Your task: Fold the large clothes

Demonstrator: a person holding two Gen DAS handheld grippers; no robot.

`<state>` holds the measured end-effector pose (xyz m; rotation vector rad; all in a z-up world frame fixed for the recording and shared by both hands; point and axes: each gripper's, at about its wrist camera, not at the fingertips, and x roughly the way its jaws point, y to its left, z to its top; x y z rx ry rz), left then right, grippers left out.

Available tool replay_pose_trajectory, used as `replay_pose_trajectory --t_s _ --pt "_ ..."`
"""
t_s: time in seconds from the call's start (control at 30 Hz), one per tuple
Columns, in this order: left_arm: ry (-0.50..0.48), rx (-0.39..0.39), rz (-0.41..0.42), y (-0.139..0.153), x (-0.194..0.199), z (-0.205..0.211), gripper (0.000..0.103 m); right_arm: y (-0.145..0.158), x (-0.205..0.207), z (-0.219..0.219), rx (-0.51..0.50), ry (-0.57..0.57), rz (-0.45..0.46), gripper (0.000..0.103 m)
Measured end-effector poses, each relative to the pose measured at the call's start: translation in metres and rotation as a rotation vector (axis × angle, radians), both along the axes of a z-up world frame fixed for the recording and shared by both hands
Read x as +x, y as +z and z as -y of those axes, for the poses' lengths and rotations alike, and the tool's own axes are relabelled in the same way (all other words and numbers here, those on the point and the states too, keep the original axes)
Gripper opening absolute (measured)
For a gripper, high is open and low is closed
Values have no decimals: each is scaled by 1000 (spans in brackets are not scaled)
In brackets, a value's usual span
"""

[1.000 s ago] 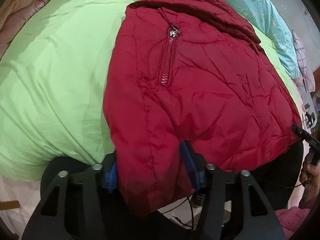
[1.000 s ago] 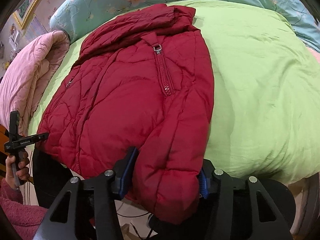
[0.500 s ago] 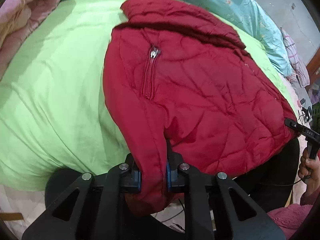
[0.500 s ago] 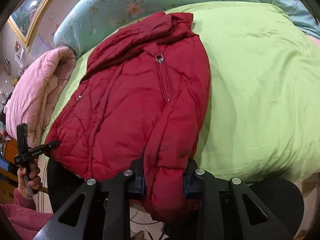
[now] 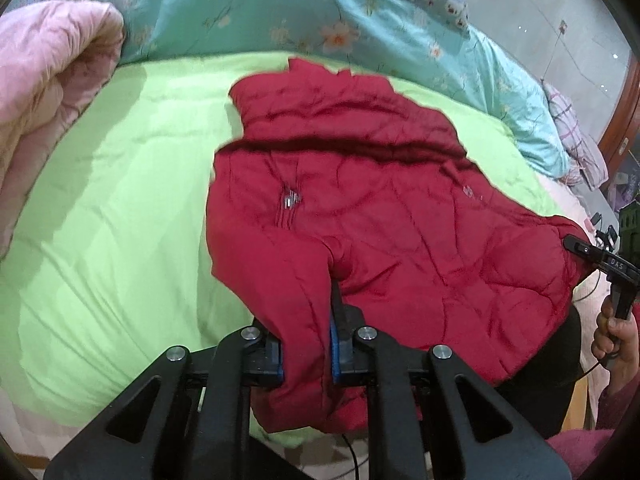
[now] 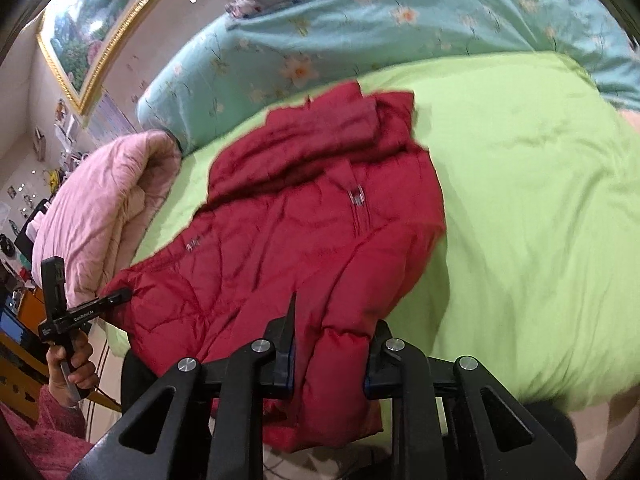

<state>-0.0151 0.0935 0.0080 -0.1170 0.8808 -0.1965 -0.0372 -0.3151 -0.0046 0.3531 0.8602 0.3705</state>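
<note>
Both my grippers have just clamped onto the red jacket's (image 5: 372, 216) near hem: left gripper (image 5: 306, 354) pinching it tight, right gripper (image 6: 328, 364) closing further on thicker padding. Both corners are lifting off the green quilt (image 5: 112, 216), ready to fold upward. Beyond, the pink blanket (image 6: 104, 216) and floral duvet (image 5: 248, 12) crowd the collar end.

"GenRobot.AI" is printed on the left tongs (image 6: 118, 297); other lettering is too blurred to read.
</note>
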Motion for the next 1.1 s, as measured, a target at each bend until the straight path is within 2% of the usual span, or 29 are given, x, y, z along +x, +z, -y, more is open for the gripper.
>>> replay_pose_trajectory --t_s 0.2,0.67,0.87,1.1 --pt "8 -1 63 22 20 -2 12 29 23 -4 -2 -3 89 21" --pt "25 27 168 59 71 -4 13 69 86 -11 -54 -13 220 20" --pt "38 28 191 69 102 -6 13 77 119 -12 -65 -34 240 20" --pt "57 37 201 76 144 -5 13 75 165 -3 -32 -83 232 20"
